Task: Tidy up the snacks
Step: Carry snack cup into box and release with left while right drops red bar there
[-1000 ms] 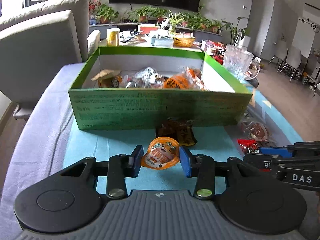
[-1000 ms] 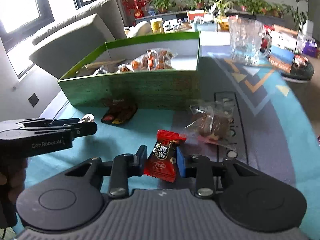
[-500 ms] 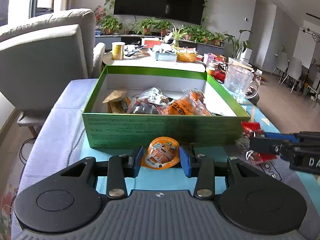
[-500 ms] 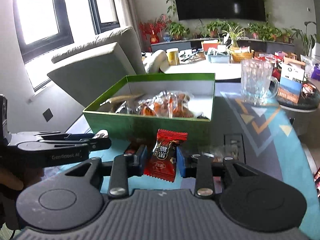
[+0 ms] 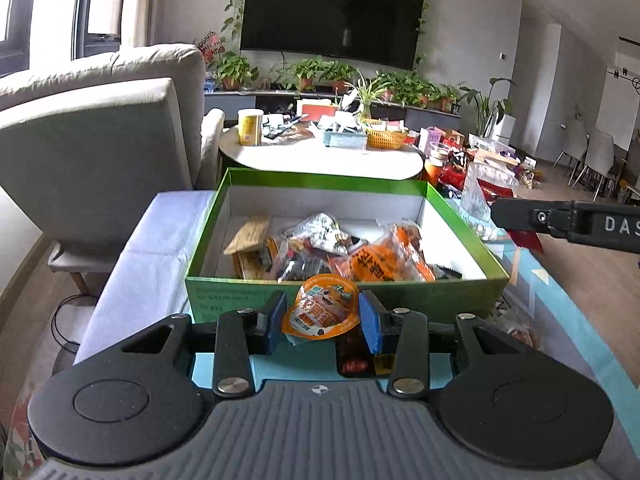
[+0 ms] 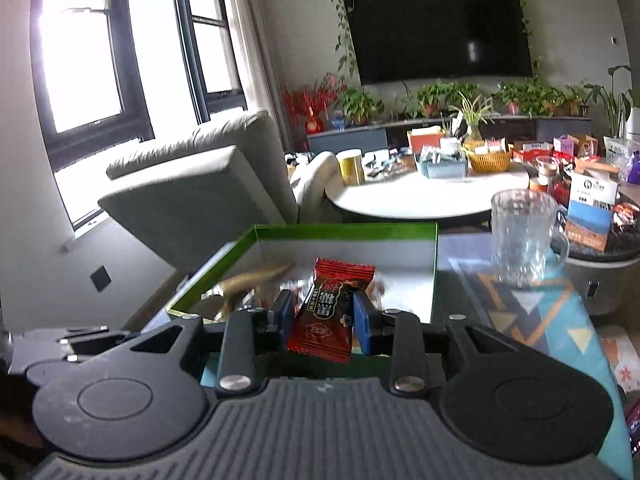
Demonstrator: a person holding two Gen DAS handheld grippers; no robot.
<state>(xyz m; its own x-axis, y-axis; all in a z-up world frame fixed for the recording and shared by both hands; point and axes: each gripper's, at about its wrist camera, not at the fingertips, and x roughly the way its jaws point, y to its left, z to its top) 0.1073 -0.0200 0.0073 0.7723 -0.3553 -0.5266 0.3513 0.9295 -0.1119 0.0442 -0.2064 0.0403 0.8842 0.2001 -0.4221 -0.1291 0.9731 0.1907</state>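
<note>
Both hands carried a snack toward the green box (image 5: 336, 300); judged step: deliver and drop. To do it well, each snack should clear the near wall before release, go over an open patch of the white floor rather than onto the heap of packets (image 5: 352, 248), and the two grippers should keep apart so they do not knock over the box. Left gripper (image 5: 323, 316): blue fingers (image 5: 276, 318) clamped on an orange jelly cup (image 5: 325, 311), held by its sides, lid toward the camera, tilted; it sat between the fingers in front of the near wall, not over the box interior. A dark packet (image 5: 354, 354) lay on the bench below it, just short of the box. Right gripper (image 6: 321, 314): fingers (image 6: 362, 320) clamped on a red candy wrapper (image 6: 330, 312), upright, its top crimp standing above the fingertips, its lower end hanging below them; it appeared over the near edge of the box. A glass mug (image 6: 524, 240) stood to the right of the box, near it.
</note>
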